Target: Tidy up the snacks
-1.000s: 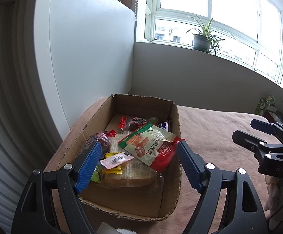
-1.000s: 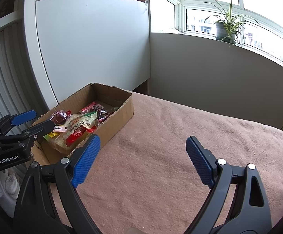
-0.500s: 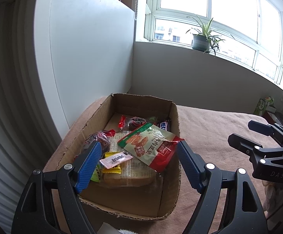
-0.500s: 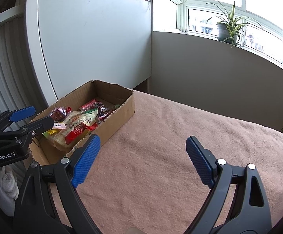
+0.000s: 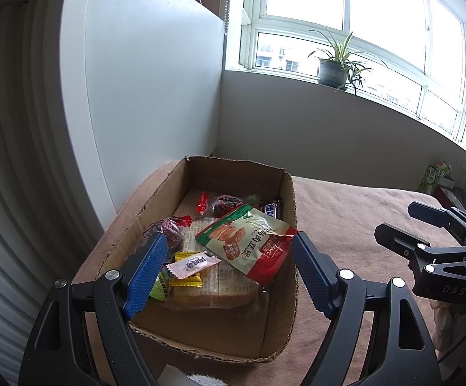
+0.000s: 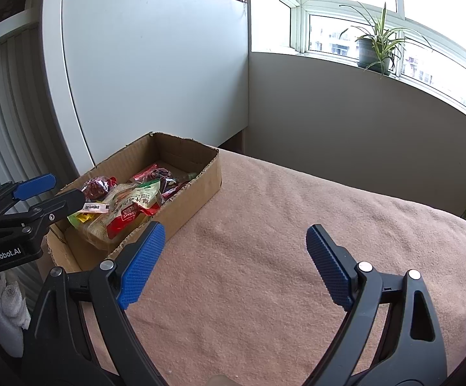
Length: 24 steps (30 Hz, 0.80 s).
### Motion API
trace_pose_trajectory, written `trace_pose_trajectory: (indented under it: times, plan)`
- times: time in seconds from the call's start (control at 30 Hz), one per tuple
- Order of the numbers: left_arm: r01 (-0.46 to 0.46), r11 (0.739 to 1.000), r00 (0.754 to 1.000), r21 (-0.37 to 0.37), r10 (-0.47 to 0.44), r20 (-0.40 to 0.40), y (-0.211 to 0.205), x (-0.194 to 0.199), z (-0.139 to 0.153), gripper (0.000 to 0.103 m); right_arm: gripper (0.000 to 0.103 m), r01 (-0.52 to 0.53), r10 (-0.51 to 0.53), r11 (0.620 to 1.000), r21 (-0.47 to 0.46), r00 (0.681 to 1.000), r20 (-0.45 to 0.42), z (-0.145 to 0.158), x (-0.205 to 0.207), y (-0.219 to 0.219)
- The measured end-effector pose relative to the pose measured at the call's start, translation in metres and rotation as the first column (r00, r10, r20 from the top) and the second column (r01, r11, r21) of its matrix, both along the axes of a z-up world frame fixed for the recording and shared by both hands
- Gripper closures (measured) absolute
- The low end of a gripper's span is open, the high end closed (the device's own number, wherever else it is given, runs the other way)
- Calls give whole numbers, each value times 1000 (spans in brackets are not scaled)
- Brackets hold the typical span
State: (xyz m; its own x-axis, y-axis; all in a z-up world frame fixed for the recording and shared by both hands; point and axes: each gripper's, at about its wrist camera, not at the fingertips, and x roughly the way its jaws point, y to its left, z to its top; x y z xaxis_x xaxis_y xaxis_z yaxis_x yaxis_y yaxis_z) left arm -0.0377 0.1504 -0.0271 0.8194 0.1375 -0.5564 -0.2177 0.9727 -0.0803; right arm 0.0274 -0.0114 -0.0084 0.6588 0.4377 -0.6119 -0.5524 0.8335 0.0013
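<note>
All snacks in view sit inside the cardboard box (image 5: 284, 315), which stands at the left end of the blanket-covered surface (image 6: 281, 257), against the white cabinet (image 5: 156, 96). The green-and-red snack bag (image 5: 249, 241) lies on top of the wrapped bread (image 5: 213, 289); the pink sachet (image 5: 192, 263) rests on a yellow packet. No snack shows on the bare blanket, so the box fits a finished gathering or a pile awaiting sorting. Your left hand-held gripper (image 5: 229, 270) hovers over the box, jaws wide, holding nothing. Your right hand-held gripper (image 6: 234, 265) hangs over the blanket, equally spread, empty.
</note>
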Motion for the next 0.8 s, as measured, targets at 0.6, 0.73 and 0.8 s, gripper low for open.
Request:
trace_pose_trajectory:
  times: [0.6, 0.73, 0.8]
  plan:
    - [-20, 1000, 1000, 4, 20, -4, 0, 0, 0, 23, 11, -3, 3, 1000, -6, 1000, -3, -2, 0, 0]
    - [-15, 1000, 1000, 25, 14, 16, -3, -2, 2, 23, 11, -4, 4, 1000, -7, 1000, -3, -1, 0, 0]
    - [-14, 1000, 1000, 27, 14, 16, -4, -2, 2, 23, 11, -3, 3, 1000, -9, 1000, -4, -1, 0, 0]
